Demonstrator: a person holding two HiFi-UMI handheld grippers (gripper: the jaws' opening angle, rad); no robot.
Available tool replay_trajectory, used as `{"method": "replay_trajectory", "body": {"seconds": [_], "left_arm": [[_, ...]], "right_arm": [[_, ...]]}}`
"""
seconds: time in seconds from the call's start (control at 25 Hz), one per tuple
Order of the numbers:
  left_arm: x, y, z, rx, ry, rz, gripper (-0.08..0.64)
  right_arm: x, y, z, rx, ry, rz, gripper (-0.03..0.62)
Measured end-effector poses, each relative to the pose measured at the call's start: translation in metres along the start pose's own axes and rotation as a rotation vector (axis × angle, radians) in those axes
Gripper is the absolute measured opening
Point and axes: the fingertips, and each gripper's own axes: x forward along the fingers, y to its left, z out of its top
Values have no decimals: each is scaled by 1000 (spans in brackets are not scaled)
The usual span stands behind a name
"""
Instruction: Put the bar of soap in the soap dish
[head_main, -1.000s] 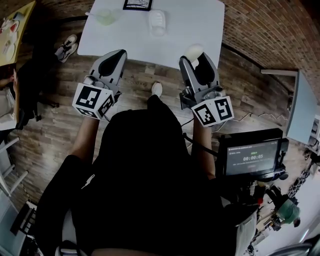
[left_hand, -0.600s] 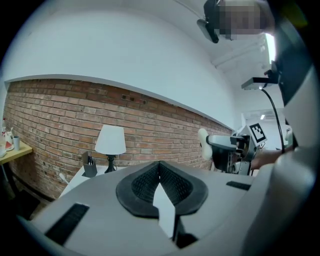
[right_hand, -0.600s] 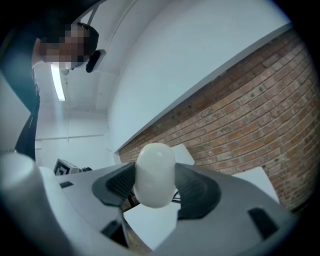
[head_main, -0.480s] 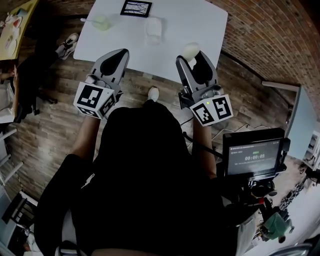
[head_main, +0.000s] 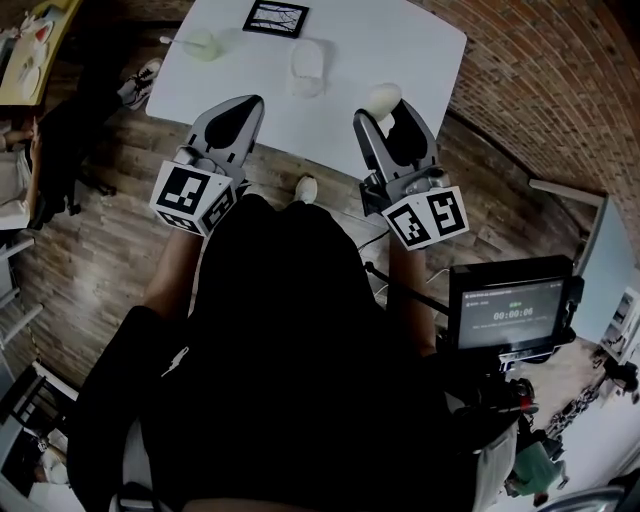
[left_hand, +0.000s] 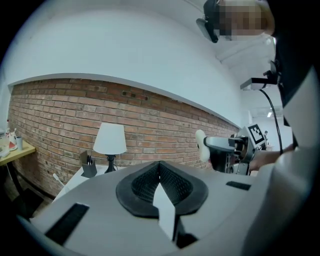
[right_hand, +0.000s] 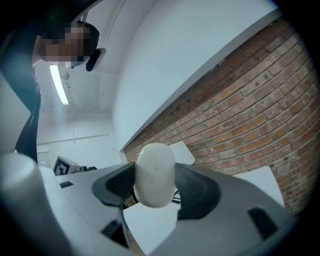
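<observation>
My right gripper (head_main: 388, 113) is shut on the white oval bar of soap (head_main: 382, 98), held over the near edge of the white table (head_main: 400, 45). The soap (right_hand: 155, 174) stands on end between the dark pads in the right gripper view. The pale translucent soap dish (head_main: 308, 68) lies on the table, ahead and left of the soap, with nothing in it. My left gripper (head_main: 240, 108) is shut on nothing at the table's near edge, left of the dish. The left gripper view shows the right gripper (left_hand: 226, 148) with the soap (left_hand: 200, 146).
A small green dish (head_main: 205, 45) and a black-framed picture (head_main: 276, 17) sit at the table's far side. A lamp (left_hand: 110, 140) and pen holder (left_hand: 89, 167) stand by the brick wall. Wooden floor lies below; a screen (head_main: 510, 313) is at my right.
The table and its objects have slid slightly lower in the head view, nearer the grippers. Both grippers keep about the same pose, and the soap stays in the right one.
</observation>
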Motion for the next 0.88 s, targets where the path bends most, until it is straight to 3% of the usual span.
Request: {"method": "replay_trajectory", "body": {"seconds": [0.36, 0.6, 0.88], "left_arm": [[5, 11, 1, 8, 10, 20, 6], [29, 9, 2, 2, 18, 29, 6], [19, 20, 0, -7, 26, 50, 6]], "right_arm": [[12, -5, 2, 0, 4, 31, 255], [18, -31, 5, 11, 21, 37, 254], [25, -21, -1, 8, 47, 54, 253]]}}
